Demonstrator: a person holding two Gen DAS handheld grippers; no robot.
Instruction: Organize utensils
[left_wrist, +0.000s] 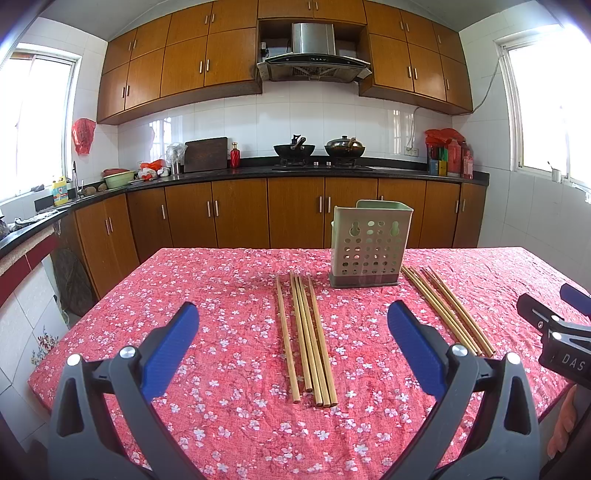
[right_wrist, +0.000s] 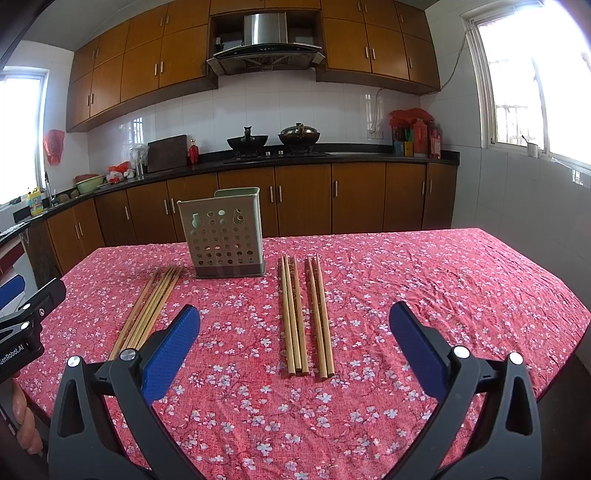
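A pale green perforated utensil holder (left_wrist: 371, 247) (right_wrist: 223, 236) stands upright on the table with the red floral cloth (left_wrist: 229, 295) (right_wrist: 443, 288). One bundle of wooden chopsticks (left_wrist: 306, 339) (right_wrist: 147, 310) lies left of it, another bundle (left_wrist: 448, 310) (right_wrist: 304, 314) lies right of it. My left gripper (left_wrist: 293, 325) is open above the left bundle. My right gripper (right_wrist: 294, 325) is open above the right bundle. Neither holds anything.
The table's front edge runs close below both grippers. Behind the table stand wooden cabinets and a dark counter (left_wrist: 332, 171) with two woks (left_wrist: 319, 149) on a stove. The right gripper body (left_wrist: 561, 332) shows at the left view's right edge.
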